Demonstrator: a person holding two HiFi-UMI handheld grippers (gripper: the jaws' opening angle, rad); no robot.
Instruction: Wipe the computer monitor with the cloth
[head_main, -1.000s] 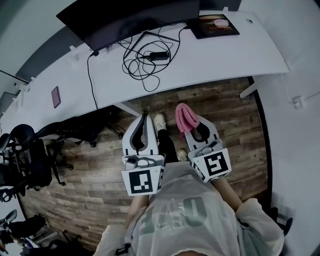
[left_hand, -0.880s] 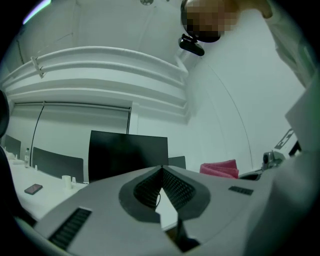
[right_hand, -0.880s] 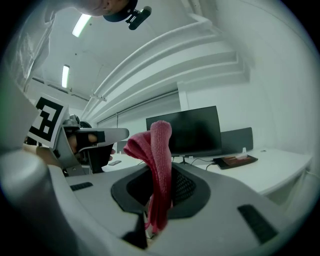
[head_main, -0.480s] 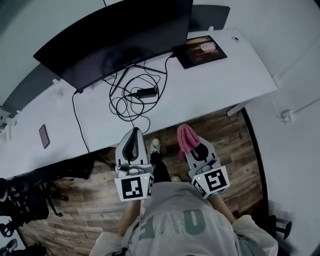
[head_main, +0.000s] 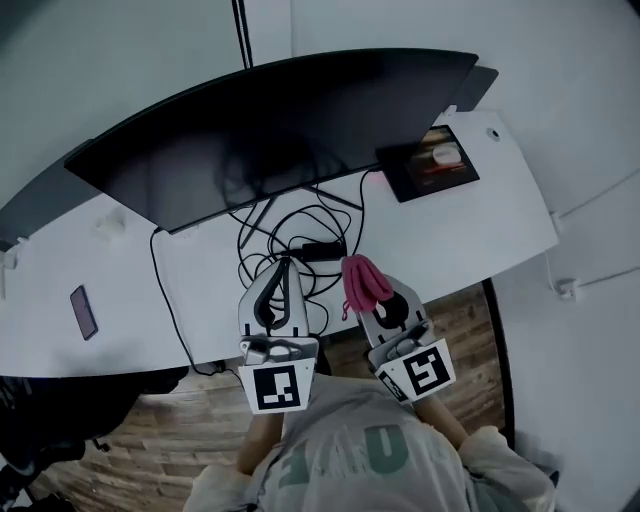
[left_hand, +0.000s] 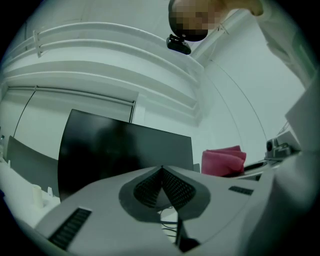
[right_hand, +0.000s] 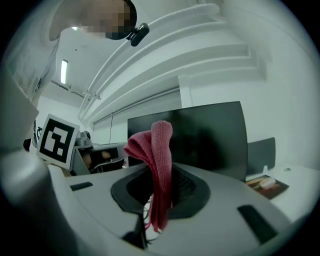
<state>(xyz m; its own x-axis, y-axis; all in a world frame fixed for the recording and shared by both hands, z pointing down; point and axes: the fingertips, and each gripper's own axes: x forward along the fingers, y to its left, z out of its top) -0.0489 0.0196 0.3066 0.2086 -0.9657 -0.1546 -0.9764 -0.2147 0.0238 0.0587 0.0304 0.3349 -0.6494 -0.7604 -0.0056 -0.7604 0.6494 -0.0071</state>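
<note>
While the head view sets the monitor (head_main: 270, 135) ahead of both jaws, the left gripper (left_hand: 161, 170), in its own view, has them pressed together, empty. Right gripper view: the right gripper (right_hand: 160, 176) pinches the cloth (right_hand: 161, 147); that narrow hold could slip under rubbing.

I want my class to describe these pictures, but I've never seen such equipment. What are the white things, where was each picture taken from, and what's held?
No robot here: a person holds a two-jaw gripper in each hand. One picture comes from a head camera looking down; the other two come from cameras riding on the grippers. The left gripper is closed on nothing. The right gripper pinches a pink cloth. Ahead, a white desk carries a dark monitor, tangled cables and what looks like a phone.
</note>
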